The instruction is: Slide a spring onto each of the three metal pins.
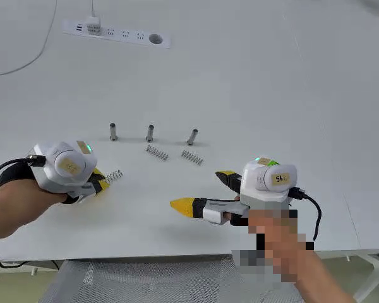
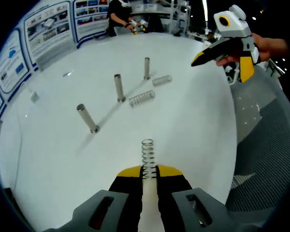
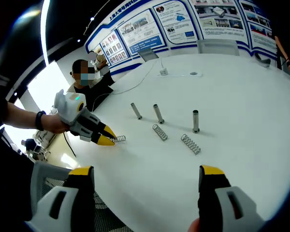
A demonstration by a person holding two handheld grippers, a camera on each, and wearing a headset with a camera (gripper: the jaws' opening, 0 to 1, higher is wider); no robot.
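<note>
Pinching spring [image 2: 147, 151], left gripper [image 2: 148, 171] seemingly level.

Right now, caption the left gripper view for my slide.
Left gripper clamps one spring, facing three bare pins, two loose springs on the white table, and the open right gripper.

Left gripper [image 1: 102, 182]: white-grey shell, yellow-tipped black jaws, tan label [image 1: 69, 166], green light [image 1: 88, 148].
Right gripper [image 1: 202, 190]: same build, black cable [image 1: 316, 211].
Wristband [image 3: 38, 120]: black, left arm.
</note>
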